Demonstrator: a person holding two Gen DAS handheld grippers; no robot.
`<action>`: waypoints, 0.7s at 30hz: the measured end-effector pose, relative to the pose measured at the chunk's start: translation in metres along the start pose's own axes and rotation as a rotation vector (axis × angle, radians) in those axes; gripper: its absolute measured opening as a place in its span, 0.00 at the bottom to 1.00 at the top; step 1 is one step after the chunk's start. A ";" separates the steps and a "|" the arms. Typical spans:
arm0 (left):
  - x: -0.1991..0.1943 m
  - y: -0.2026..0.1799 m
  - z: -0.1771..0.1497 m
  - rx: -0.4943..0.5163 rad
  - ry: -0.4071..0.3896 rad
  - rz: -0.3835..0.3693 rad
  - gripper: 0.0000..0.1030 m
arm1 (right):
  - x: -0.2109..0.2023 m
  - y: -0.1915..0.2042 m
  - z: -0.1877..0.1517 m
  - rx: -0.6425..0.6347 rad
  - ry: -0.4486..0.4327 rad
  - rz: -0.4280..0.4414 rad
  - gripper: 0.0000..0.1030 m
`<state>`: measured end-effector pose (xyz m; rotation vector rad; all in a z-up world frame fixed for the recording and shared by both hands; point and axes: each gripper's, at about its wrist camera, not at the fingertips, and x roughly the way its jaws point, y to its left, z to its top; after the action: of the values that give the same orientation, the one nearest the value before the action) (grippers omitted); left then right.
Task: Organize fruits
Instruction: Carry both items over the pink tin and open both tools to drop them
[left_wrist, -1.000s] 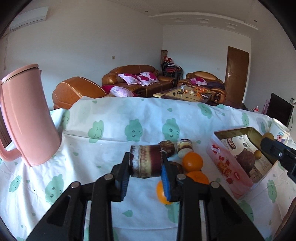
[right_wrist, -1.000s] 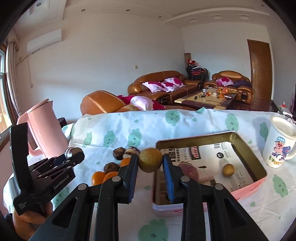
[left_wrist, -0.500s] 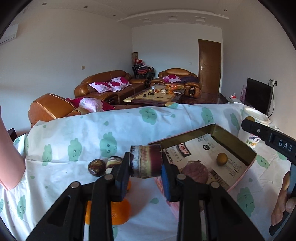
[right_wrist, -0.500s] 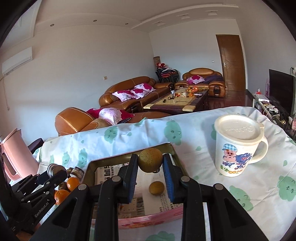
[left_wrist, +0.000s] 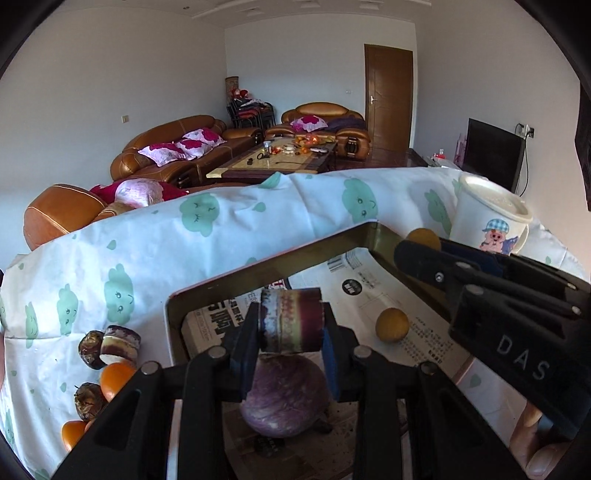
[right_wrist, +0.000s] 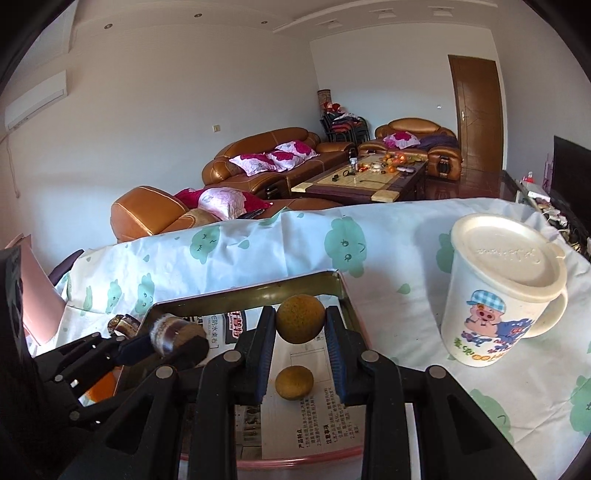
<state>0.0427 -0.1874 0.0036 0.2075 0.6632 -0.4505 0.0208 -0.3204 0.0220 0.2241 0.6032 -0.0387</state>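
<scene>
My left gripper (left_wrist: 290, 326) is shut on a short purple-brown cane piece (left_wrist: 290, 320) and hangs over the paper-lined metal box (left_wrist: 207, 288). Under it in the box lies a round purple fruit (left_wrist: 284, 398), and a yellow-brown round fruit (left_wrist: 392, 325) rests further right. My right gripper (right_wrist: 300, 325) is shut on a second yellow-brown round fruit (right_wrist: 300, 318) above the box (right_wrist: 332, 280), with the resting yellow-brown fruit (right_wrist: 294, 382) below it. Left of the box on the cloth lie oranges (left_wrist: 116, 374), dark brown fruits (left_wrist: 90, 349) and another cane piece (left_wrist: 120, 345).
A lidded white mug with a cartoon pig (right_wrist: 498, 295) stands right of the box. The table carries a white cloth with green clouds (left_wrist: 221, 240). A pink jug (right_wrist: 35, 295) shows at the left edge. Sofas and a coffee table fill the room behind.
Both grippers have moved right along the table, from over the loose fruit pile to over the box. Each still grips its fruit. The pink jug has slid out of the left wrist view.
</scene>
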 end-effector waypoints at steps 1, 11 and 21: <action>0.002 -0.002 0.000 0.008 0.005 0.006 0.31 | 0.004 -0.001 -0.001 0.010 0.015 0.017 0.28; 0.003 -0.008 0.000 0.033 -0.001 0.056 0.40 | 0.017 0.003 -0.006 0.016 0.065 0.051 0.29; -0.033 -0.012 0.004 0.053 -0.160 0.148 1.00 | -0.001 -0.007 -0.004 0.073 -0.028 0.061 0.73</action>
<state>0.0163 -0.1886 0.0272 0.2657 0.4757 -0.3384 0.0169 -0.3265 0.0185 0.3120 0.5673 -0.0054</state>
